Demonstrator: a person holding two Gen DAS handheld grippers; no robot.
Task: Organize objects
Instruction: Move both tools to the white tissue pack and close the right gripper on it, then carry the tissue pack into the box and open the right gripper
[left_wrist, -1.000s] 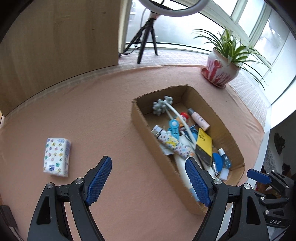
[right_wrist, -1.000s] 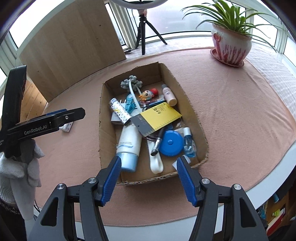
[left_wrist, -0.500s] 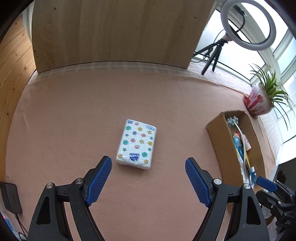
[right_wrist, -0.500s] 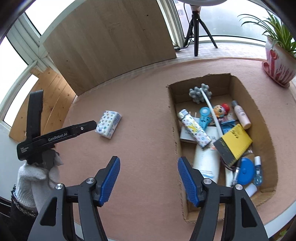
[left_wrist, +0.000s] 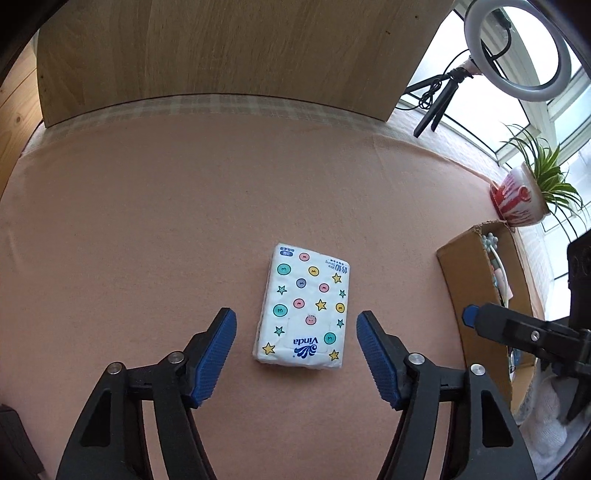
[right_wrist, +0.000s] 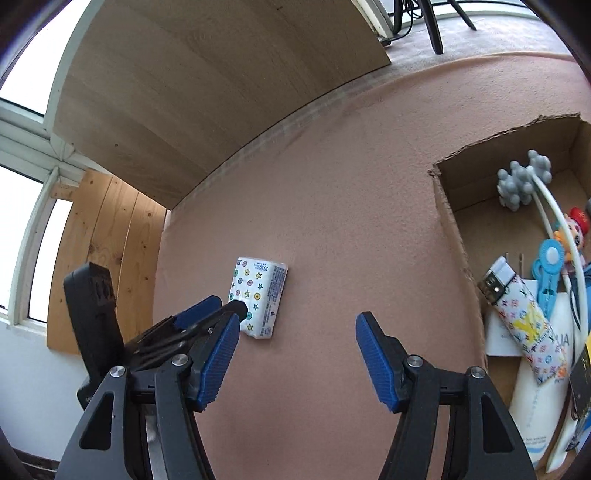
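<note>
The left gripper (left_wrist: 295, 350) points down and forward over the pink tablecloth (left_wrist: 147, 221), its two blue-padded fingers spread wide with nothing between them but the near end of the tissue pack (left_wrist: 304, 310). The pack lies flat on the cloth, lengthwise between the pads, and a strip of cloth shows on either side, so neither pad touches it. In the right wrist view the same left gripper (right_wrist: 225, 308) reaches in from the lower left, its tips right at the near end of the tissue pack (right_wrist: 258, 295); whether they touch it cannot be told from there. The right gripper (right_wrist: 295, 354) is held level above bare cloth, its fingers also wide apart and holding nothing, with the pack off to its left and the cardboard box (right_wrist: 454, 229) to its right. The box stands well apart from the pack and holds a jumble: a patterned tube (right_wrist: 524, 321), a blue clip (right_wrist: 550, 266), a small doll (right_wrist: 574, 229), a grey knobbly massager (right_wrist: 517, 181) and a white bottle (right_wrist: 535, 402). Farther off, a potted plant (left_wrist: 524, 199) stands beyond the box, a wooden board (left_wrist: 221, 55) rises at the far edge of the table, and a ring light (left_wrist: 517, 48) on a tripod stands by the window.
</note>
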